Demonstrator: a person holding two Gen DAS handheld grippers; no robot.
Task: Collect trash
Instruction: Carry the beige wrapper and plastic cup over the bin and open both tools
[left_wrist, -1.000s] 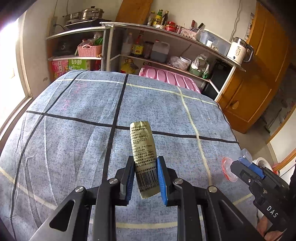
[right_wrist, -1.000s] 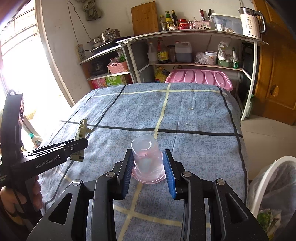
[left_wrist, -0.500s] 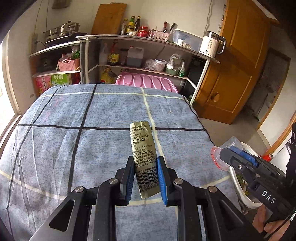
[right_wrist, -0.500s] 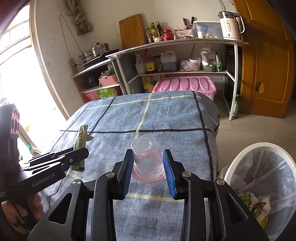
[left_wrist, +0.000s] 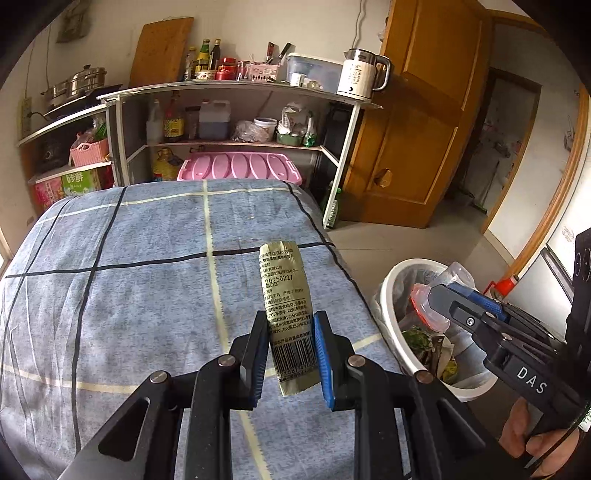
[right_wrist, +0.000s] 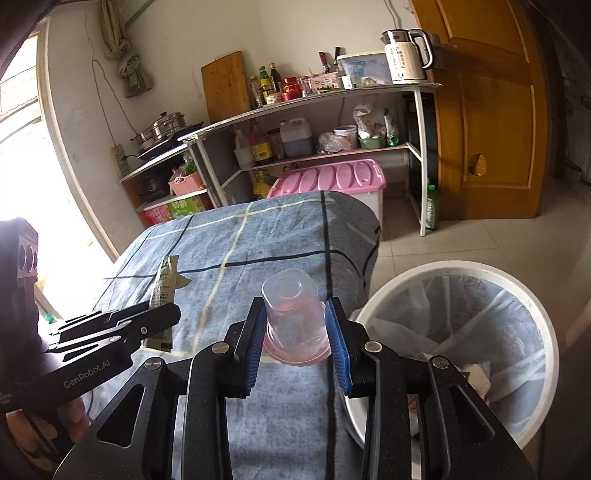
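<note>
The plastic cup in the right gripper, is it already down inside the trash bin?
No, the plastic cup is clamped upside down in the right gripper, over the blue cloth beside the trash bin.

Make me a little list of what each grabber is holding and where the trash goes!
left gripper: shut on gold wrapper
right gripper: shut on plastic cup, upside down
trash bin: white, lined with a bag, on the floor beside the bed
bin contents: some rubbish already inside
bed cover: blue, with dark and pale stripes
</note>
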